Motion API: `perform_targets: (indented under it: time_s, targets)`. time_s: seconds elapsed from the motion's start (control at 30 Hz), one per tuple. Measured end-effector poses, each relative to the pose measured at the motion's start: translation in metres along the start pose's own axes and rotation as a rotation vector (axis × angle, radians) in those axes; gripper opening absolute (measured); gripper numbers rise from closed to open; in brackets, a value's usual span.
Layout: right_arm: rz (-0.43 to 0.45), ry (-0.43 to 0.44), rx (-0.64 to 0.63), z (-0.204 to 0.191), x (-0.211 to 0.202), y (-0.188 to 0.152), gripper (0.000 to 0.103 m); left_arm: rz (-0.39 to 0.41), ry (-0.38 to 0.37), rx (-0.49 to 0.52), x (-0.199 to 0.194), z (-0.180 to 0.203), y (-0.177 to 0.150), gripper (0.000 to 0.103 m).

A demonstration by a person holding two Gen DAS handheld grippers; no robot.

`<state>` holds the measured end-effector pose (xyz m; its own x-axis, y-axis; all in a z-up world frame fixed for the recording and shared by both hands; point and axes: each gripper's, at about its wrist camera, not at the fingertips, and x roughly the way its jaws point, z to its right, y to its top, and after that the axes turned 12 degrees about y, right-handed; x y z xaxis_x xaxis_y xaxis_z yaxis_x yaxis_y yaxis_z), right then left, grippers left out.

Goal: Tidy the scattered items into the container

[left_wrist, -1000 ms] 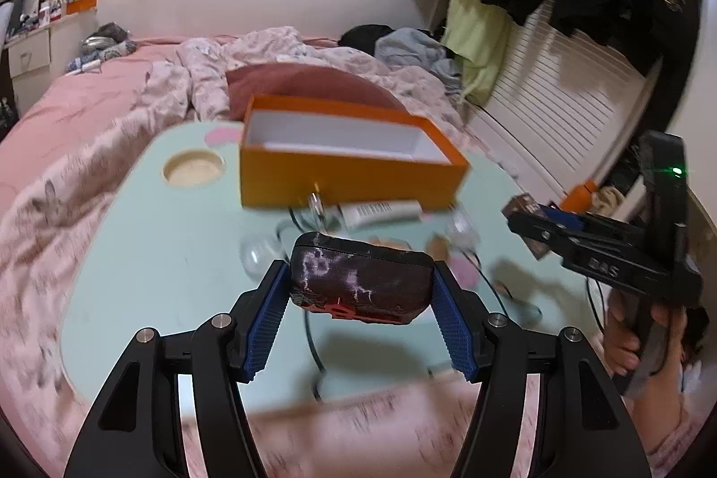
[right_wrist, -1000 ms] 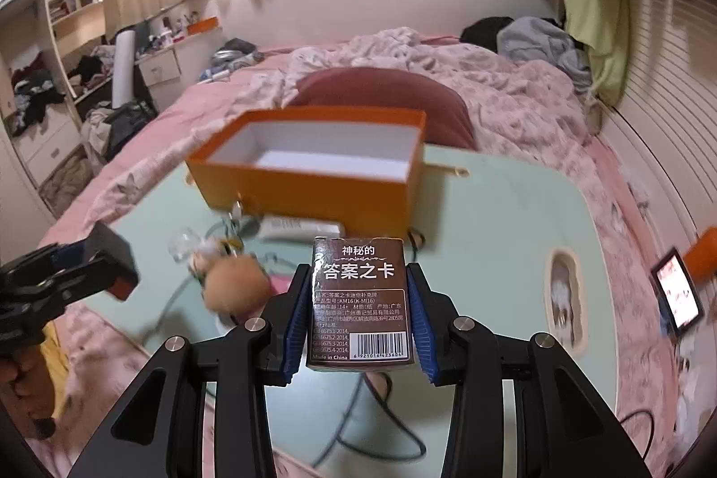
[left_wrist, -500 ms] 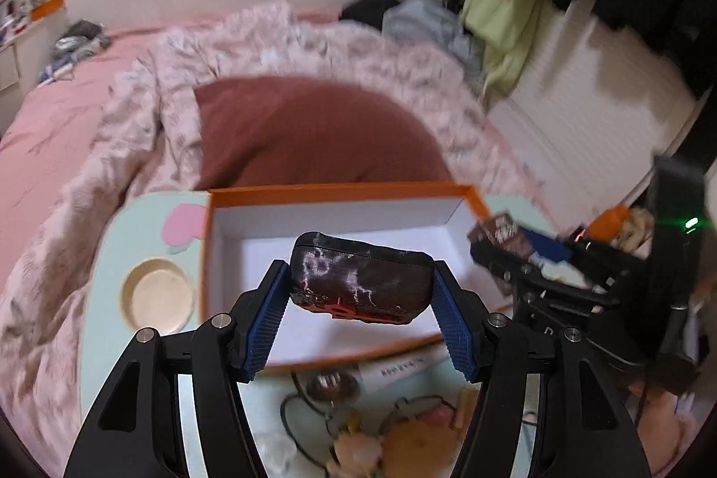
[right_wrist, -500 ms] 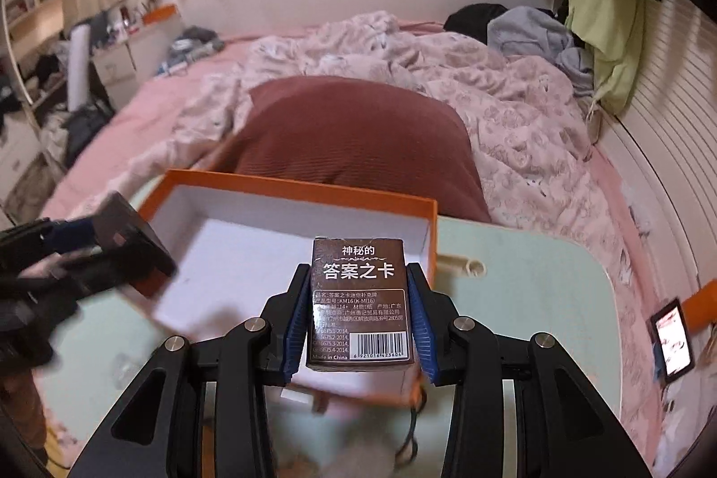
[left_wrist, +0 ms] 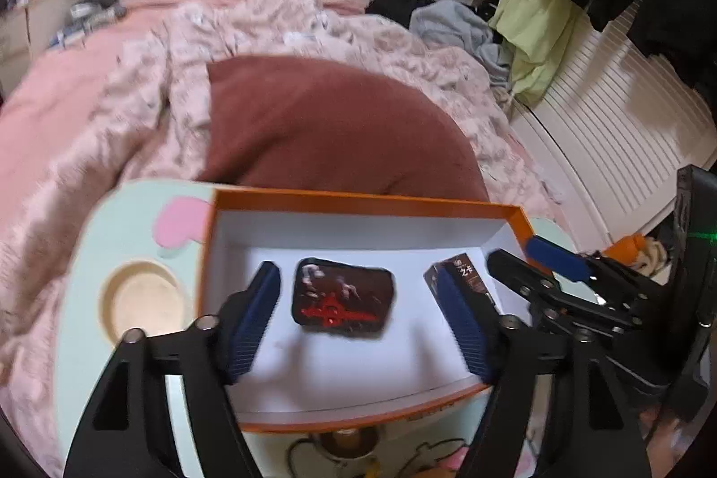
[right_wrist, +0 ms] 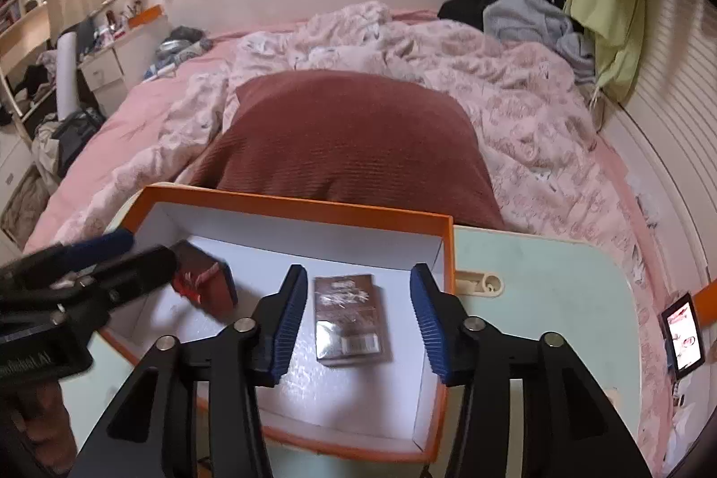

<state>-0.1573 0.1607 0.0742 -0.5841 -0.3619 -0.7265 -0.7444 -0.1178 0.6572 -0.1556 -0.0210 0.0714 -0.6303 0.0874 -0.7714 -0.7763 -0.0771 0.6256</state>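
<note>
Left wrist view: my left hand-held gripper is opening over the orange box; the dark pouch lies free on the box floor, pads clear; I'd lift straight up.

Right wrist view: right hand-held gripper is opening; the card box lies flat inside, untouched; leftovers wait on the bench.

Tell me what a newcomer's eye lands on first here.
The orange cardboard box with white lining on the pale green table, with a dark red-marked pouch and a brown card pack lying inside. Above them hang the left gripper and right gripper, jaws opening, nothing held. Behind sits a maroon cushion.
</note>
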Motion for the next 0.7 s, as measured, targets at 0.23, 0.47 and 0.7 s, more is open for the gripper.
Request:
perform_targets:
  time_s: [0.23, 0.47, 0.7]
  targets:
    - [0.086, 0.015, -0.017, -0.016, -0.059, -0.029, 0.051, 0.104, -0.041, -0.019, -0.06, -0.012, -0.019, 0.074]
    - [0.063, -0.001, -0.052, -0.039, -0.107, -0.101, 0.059, 0.189, -0.039, 0.059, -0.13, -0.003, -0.094, 0.08]
    - [0.006, -0.051, -0.03, -0.041, -0.11, -0.157, 0.059, 0.087, 0.027, 0.166, -0.126, 0.012, -0.171, 0.08]
